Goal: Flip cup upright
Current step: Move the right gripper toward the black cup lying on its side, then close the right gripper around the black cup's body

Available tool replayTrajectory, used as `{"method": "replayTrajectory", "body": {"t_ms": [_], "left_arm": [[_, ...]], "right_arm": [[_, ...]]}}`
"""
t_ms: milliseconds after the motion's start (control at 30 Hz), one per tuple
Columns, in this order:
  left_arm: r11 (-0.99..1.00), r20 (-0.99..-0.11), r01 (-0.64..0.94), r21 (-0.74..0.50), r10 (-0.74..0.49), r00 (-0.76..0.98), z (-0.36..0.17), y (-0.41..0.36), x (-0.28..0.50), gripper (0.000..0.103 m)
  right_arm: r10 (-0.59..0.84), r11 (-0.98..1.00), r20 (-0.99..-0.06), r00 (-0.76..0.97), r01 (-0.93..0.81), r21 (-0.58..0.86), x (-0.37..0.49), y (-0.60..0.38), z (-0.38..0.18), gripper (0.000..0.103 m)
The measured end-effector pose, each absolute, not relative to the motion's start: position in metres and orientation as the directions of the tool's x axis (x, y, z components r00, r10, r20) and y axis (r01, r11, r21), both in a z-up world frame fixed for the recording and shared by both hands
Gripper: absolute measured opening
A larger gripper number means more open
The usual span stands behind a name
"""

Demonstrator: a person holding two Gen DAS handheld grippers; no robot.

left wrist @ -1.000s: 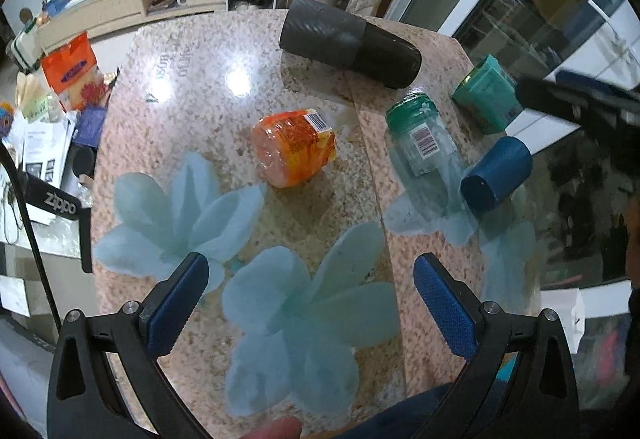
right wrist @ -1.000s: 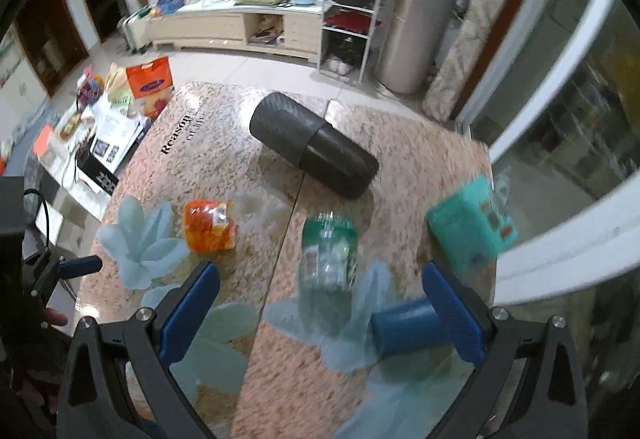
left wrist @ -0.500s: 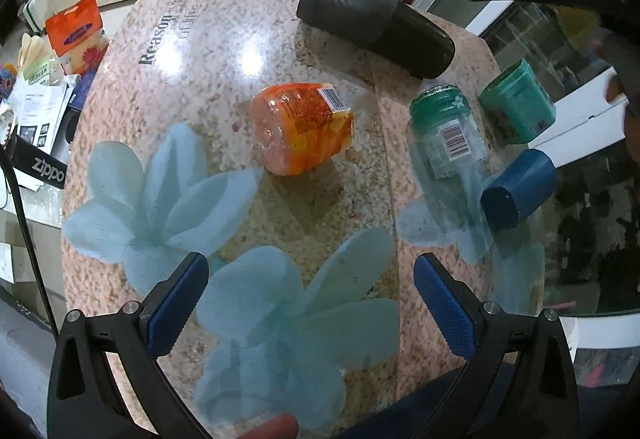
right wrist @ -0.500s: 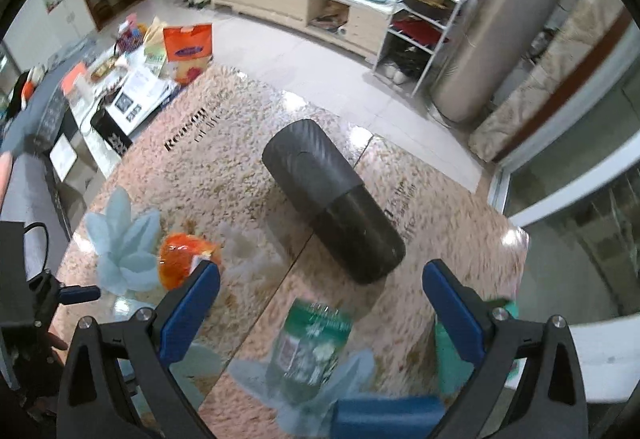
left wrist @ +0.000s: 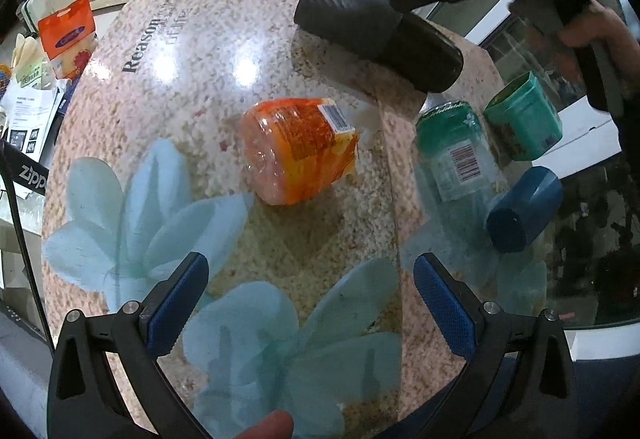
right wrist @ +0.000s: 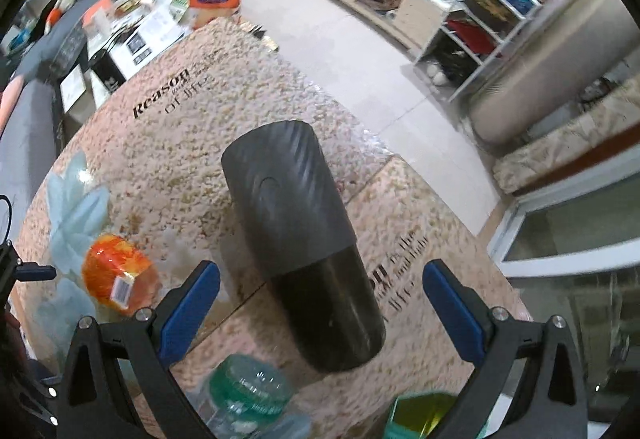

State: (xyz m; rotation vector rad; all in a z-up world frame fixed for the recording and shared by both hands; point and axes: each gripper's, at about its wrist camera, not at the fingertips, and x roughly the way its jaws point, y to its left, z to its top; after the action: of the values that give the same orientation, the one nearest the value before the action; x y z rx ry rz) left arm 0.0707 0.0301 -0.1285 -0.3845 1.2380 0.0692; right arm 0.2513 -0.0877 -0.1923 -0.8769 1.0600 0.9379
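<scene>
We hold two open grippers over a table with a big black cup on its side.

The black cup [right wrist: 304,243] lies flat on the speckled table [right wrist: 168,163], between our right gripper [right wrist: 320,303] fingers but not touched. Our left gripper [left wrist: 312,299] is spread wide too, near the orange jar [left wrist: 298,151].
</scene>
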Motion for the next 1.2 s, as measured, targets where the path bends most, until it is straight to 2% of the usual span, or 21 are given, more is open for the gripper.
{"method": "replayTrajectory", "body": {"t_ms": [167, 533, 567, 600, 700, 933, 1200], "left_arm": [[0.919, -0.923, -0.274, -0.285, -0.186, 0.337, -0.136, 0.028, 0.072, 0.103], [0.922, -0.933, -0.272, -0.277, -0.189, 0.307, -0.149, 0.017, 0.079, 0.103], [0.921, -0.933, -0.273, -0.277, -0.190, 0.306, -0.149, 0.016, 0.080, 0.103], [0.921, -0.933, -0.273, -0.278, -0.192, 0.305, -0.150, 0.016, 0.080, 0.103], [0.922, -0.936, -0.272, -0.275, -0.192, 0.295, -0.153, 0.014, 0.081, 0.103], [0.921, -0.938, -0.275, -0.276, -0.196, 0.286, -0.157, 0.008, 0.079, 0.103], [0.921, -0.939, -0.280, -0.272, -0.191, 0.285, -0.156, 0.014, 0.067, 0.103]], "right_arm": [[0.168, 0.298, -0.971, 0.168, -0.948, -0.112, 0.260, -0.078, -0.213, 0.102], [0.101, 0.296, -0.993, 0.069, -0.954, -0.036, 0.280, -0.081, -0.255, 0.102], [0.098, 0.296, -0.993, 0.070, -0.955, -0.039, 0.281, -0.082, -0.256, 0.097], [0.095, 0.293, -0.993, 0.065, -0.955, -0.034, 0.280, -0.083, -0.257, 0.086], [0.099, 0.310, -0.993, 0.071, -0.950, -0.037, 0.283, -0.082, -0.256, 0.079], [0.188, 0.330, -0.973, 0.134, -0.942, -0.066, 0.283, -0.095, -0.245, 0.077], [0.257, 0.409, -0.957, 0.134, -0.912, -0.017, 0.281, -0.135, -0.220, 0.077]]}}
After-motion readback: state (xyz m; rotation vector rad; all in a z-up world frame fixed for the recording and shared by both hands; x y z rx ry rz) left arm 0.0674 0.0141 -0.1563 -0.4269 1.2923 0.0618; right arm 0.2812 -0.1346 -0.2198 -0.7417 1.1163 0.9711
